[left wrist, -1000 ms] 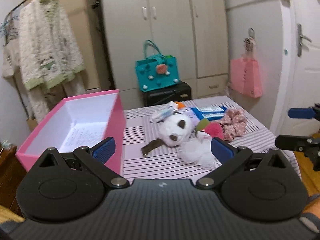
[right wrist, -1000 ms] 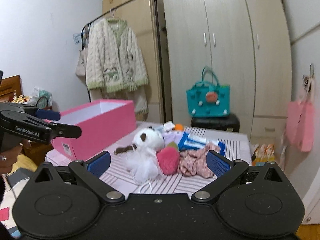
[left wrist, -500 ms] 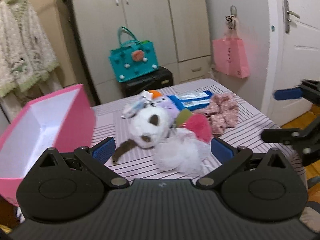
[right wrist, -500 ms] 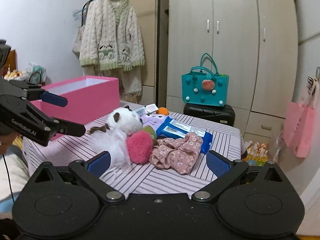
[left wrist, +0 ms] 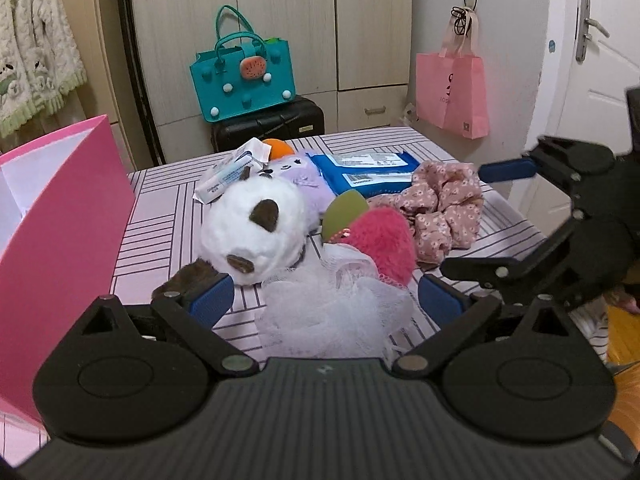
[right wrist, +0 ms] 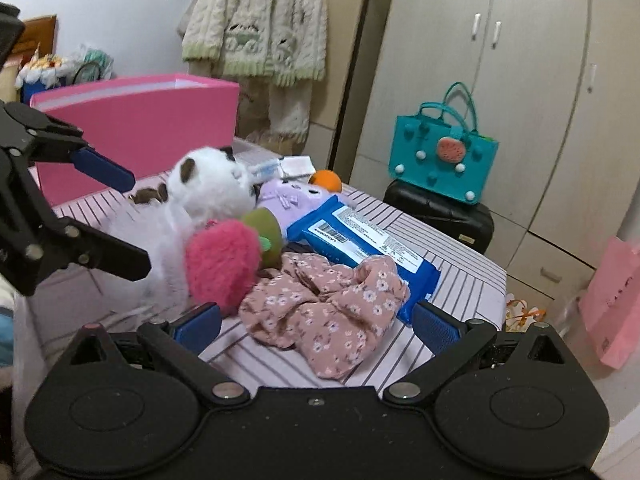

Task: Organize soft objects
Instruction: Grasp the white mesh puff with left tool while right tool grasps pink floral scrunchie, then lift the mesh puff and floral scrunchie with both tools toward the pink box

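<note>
The counter (left wrist: 160, 216) is pale pink with thin dark stripes set in blocks. The plush (left wrist: 256, 232) is white with dark brown patches; the mesh puff (left wrist: 332, 312) is white. The pompom (left wrist: 384, 240) is hot pink, beside an olive-green piece (left wrist: 344, 212). The cloth (right wrist: 328, 312) is dusty pink with small white flowers. The packet (right wrist: 360, 240) is blue (white labels). The box (right wrist: 136, 128) is bright pink outside, white inside.

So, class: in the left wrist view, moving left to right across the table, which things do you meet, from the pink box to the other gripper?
pink box → white panda plush → pink fluffy ball → floral fabric → right gripper
</note>
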### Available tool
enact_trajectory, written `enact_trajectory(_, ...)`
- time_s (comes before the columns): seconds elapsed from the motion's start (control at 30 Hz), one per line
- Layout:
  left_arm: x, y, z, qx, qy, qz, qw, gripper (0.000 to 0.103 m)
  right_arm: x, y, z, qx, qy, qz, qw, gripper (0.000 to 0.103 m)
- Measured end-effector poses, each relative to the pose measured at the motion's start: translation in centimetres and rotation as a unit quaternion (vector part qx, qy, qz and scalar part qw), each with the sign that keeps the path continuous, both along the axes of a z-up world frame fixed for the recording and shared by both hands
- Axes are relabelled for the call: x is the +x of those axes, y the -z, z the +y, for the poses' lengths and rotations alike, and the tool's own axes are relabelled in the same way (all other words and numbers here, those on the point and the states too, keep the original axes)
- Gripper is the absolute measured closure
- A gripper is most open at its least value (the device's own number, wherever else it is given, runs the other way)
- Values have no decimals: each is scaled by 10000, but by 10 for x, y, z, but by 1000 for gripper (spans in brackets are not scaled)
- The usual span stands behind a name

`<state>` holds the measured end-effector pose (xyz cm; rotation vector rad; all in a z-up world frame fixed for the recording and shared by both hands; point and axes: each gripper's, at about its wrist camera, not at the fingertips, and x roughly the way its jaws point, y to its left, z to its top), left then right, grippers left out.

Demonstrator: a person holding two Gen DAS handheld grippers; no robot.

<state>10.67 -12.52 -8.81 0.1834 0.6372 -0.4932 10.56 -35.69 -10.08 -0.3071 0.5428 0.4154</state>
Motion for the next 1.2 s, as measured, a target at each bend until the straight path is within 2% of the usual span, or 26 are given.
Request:
enact_trajectory(0.2,9,15,-5,123,-44,-62,9999,9,24,11,6,-270,-378,247,9986,0)
enact_trajectory(0.27,14,20,-6,70,-17,30,10000,12,28,14,6,-192,-541,338,9978,1)
enact_trajectory(0.4,20,29,-7,-85,-53,212,9997,19,35,16,1,126,-495,486,9975,3)
enact_trajectory(0.53,18,33,-8,-97,-92,116,9998,30,39,17,-4,372,-337,578,9971,10)
enact_trajectory(0.63,22,37,-9,-75,-105,225,9997,34,33,15,-1,233,-331,378,9985,23)
enact_trajectory(0.73,22,35,-7,-188,-168,298,9992,41,28,15,5,113,-333,237,9991,42)
enact_trajectory(0.77,22,35,-7,-201,-173,309,9992,45,26,15,8,83,-326,210,9992,51)
enact_trajectory(0.8,22,35,-7,-219,-185,315,9991,48,26,14,9,79,-307,206,9993,66)
enact_trajectory(0.87,20,35,-7,-236,-199,300,9991,52,28,13,8,262,-130,340,9990,82)
enact_trajectory(0.97,19,35,-8,-282,-221,282,9990,58,31,12,2,667,127,550,9962,85)
enact_trajectory(1.2,17,34,-5,-397,-322,336,9981,63,15,13,2,844,213,603,9944,85)
